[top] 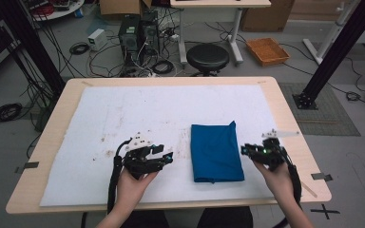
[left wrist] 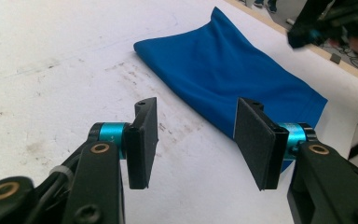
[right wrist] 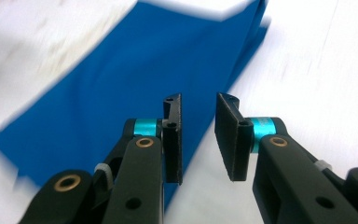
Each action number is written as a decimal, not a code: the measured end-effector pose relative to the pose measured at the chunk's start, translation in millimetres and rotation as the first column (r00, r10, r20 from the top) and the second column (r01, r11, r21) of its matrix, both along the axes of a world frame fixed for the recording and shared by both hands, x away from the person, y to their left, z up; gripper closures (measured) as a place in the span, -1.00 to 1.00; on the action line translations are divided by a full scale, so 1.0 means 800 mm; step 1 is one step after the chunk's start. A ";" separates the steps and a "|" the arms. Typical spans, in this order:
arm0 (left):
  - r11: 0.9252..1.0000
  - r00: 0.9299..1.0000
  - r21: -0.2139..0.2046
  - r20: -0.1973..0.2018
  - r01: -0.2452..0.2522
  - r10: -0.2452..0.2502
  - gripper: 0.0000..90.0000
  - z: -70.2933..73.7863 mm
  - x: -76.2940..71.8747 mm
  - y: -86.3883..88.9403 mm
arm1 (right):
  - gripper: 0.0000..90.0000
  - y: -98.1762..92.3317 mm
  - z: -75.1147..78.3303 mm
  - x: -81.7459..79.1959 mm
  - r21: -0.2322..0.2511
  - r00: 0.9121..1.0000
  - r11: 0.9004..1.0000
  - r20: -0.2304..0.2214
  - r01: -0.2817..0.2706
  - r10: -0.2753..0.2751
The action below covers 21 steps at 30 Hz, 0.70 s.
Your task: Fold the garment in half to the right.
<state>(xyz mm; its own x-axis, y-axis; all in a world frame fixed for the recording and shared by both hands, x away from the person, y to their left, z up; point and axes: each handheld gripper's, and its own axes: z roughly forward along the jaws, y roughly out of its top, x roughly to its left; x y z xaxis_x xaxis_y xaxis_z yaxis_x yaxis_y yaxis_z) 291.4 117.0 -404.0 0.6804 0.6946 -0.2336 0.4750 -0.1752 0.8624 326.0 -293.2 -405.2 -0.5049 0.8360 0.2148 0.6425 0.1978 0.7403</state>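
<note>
Folding looks like the work in hand here: a blue cloth (top: 217, 152) lies flat as a neat rectangle on the white mat (top: 100, 118), already doubled over by the look of it, with a small peak of fabric sticking up at its far right corner. Taking the cloth as the landmark, the left gripper (top: 164, 157) hovers just off its left long edge, well clear of the fabric, its jaws wide apart with nothing between them; in the left gripper view the cloth (left wrist: 233, 79) lies ahead and to the right of the gap. The right gripper (top: 245, 150) sits just beside the cloth's right long edge, about midway along it, jaws parted by a narrower gap and holding nothing; the right gripper view is smeared by motion, but it shows the cloth (right wrist: 135, 84) beneath and ahead of the left jaw, with the edge running under the gap. To do the next grasp well, I would judge that each gripper should come low to a corner of the cloth instead of its middle, so the fold line stays straight. The lower jaw needs to slide under all layers at once; pinching only the top layer would let the stack splay open. Both ends should lift together and evenly, since thin fabric like this will likely sag and drag across the mat if raised from one side.
</note>
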 end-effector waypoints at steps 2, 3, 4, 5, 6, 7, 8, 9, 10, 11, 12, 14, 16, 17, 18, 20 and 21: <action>1.000 1.000 0.000 -0.001 -0.001 0.001 0.10 0.000 0.000 0.001 | 0.62 0.007 0.008 0.028 0.020 1.000 1.000 0.008 0.018 -0.019; 1.000 1.000 0.002 -0.001 0.000 0.000 0.10 0.000 0.000 0.001 | 0.62 0.010 0.010 0.038 0.023 1.000 0.999 0.013 0.025 -0.025; 1.000 1.000 0.002 -0.001 0.000 0.000 0.10 -0.001 0.000 0.002 | 0.62 0.015 0.011 0.054 0.029 0.999 0.999 0.012 0.040 -0.040; 1.000 1.000 0.003 0.000 -0.002 0.002 0.10 -0.001 0.001 0.003 | 0.62 0.019 0.011 0.066 0.019 0.999 0.999 0.011 0.049 -0.049; 1.000 1.000 0.002 -0.004 -0.003 0.003 0.10 -0.001 0.001 0.003 | 0.62 0.023 0.011 0.074 0.002 0.998 0.998 0.013 0.061 -0.061; 1.000 1.000 -0.001 -0.006 -0.006 0.006 0.09 -0.002 0.002 0.004 | 0.62 0.026 0.010 0.083 -0.011 0.997 0.997 0.022 0.075 -0.075; 1.000 1.000 0.002 -0.007 -0.005 0.005 0.09 -0.002 0.003 0.005 | 0.62 0.029 0.007 0.093 -0.016 0.996 0.996 0.026 0.089 -0.089; 1.000 1.000 -0.001 -0.010 -0.006 0.006 0.09 -0.003 0.003 0.005 | 0.62 0.032 0.004 0.101 -0.024 0.994 0.994 0.026 0.103 -0.102; 1.000 1.000 0.001 -0.011 -0.005 0.005 0.09 -0.003 0.003 0.005 | 0.63 0.034 0.000 0.108 -0.033 0.994 0.993 0.023 0.112 -0.111; 1.000 1.000 0.002 -0.011 -0.004 0.004 0.08 -0.004 0.003 0.006 | 0.65 0.035 -0.003 0.113 -0.035 0.994 0.993 0.013 0.113 -0.112; 1.000 1.000 -0.001 -0.015 -0.004 0.004 0.08 -0.004 0.003 0.006 | 0.71 0.036 -0.008 0.118 -0.036 0.994 0.993 0.005 0.110 -0.110; 1.000 1.000 -0.005 -0.020 -0.004 0.004 0.08 -0.005 0.003 0.007 | 0.96 0.038 -0.016 0.125 -0.061 0.995 0.993 0.003 0.100 -0.100; 1.000 1.000 -0.005 -0.020 -0.007 0.007 0.08 -0.005 0.004 0.008 | 1.00 0.038 -0.022 0.127 -0.088 0.994 0.990 0.009 0.107 -0.107; 1.000 1.000 -0.007 -0.023 -0.008 0.008 0.08 -0.005 0.004 0.009 | 1.00 0.037 -0.023 0.127 -0.090 0.994 0.990 0.013 0.110 -0.109; 1.000 1.000 -0.012 -0.024 -0.012 0.012 0.08 -0.006 0.004 0.010 | 1.00 0.035 -0.025 0.127 -0.099 0.993 0.989 0.020 0.114 -0.113; 1.000 1.000 -0.012 -0.026 -0.017 0.016 0.08 -0.006 0.004 0.010 | 1.00 0.031 -0.027 0.127 -0.109 0.993 0.987 0.025 0.121 -0.119; 1.000 0.999 -0.012 -0.027 -0.017 0.017 0.08 -0.006 0.004 0.010 | 1.00 0.029 -0.027 0.126 -0.111 0.991 0.985 0.029 0.132 -0.130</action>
